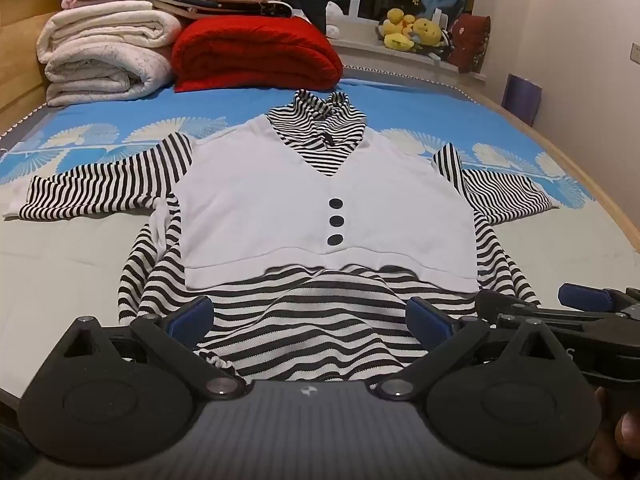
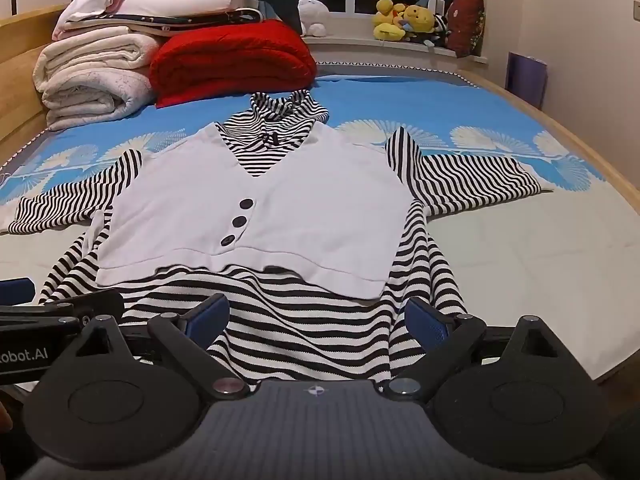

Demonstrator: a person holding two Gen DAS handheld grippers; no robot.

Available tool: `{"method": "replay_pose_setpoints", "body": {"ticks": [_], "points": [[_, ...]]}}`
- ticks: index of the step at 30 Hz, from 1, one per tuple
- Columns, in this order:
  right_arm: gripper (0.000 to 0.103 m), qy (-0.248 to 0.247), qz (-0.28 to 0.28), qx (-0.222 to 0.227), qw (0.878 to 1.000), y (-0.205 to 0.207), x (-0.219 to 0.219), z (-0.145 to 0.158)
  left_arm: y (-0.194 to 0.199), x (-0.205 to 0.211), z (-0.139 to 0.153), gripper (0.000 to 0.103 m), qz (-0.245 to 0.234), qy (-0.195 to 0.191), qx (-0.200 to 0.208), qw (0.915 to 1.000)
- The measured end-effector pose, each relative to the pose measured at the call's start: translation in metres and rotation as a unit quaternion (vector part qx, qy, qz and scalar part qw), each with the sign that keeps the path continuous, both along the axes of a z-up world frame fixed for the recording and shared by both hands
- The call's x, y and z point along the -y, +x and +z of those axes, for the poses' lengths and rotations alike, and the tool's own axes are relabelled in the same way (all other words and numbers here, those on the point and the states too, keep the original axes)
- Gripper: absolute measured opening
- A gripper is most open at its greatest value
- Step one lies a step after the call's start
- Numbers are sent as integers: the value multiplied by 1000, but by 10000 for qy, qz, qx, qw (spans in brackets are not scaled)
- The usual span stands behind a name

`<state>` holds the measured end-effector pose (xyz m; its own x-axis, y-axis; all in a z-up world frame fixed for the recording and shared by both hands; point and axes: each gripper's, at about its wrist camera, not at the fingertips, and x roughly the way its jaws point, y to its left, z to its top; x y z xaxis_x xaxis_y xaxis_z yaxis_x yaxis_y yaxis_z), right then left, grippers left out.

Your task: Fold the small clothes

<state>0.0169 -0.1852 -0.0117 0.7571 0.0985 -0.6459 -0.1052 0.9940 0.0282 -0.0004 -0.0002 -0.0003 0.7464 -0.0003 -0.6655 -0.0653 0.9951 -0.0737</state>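
Striped top [image 1: 320, 216] lies flat, face up, on the bed [image 1: 60, 264]. Both the left gripper [image 1: 308, 318] and right gripper [image 2: 318, 318] hover at the near hem, fingers wide apart, empty. Soft, light knit; pinch hem corners.

Striped top's hem [image 1: 304, 344] behind the tongs' housing; windowsill toys [image 1: 412, 30] too small.

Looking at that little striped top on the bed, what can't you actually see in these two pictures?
- Nearest hem of the striped top: both views, hidden behind each camera's own housing.
- Right claw: left view, cut off by the edge; in its own view it is open.
- Left claw: open.
- Yellow plush toys on the windowsill: too small for details.
- Bed's near edge: out of frame.
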Motion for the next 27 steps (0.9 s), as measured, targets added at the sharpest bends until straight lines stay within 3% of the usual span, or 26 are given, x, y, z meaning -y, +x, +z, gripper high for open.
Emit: {"method": "replay_pose_setpoints", "body": {"ticks": [27], "points": [[92,5,12,-6,10000,4,-2,7,3,2,-5,102,-11,7,4,10000]]}}
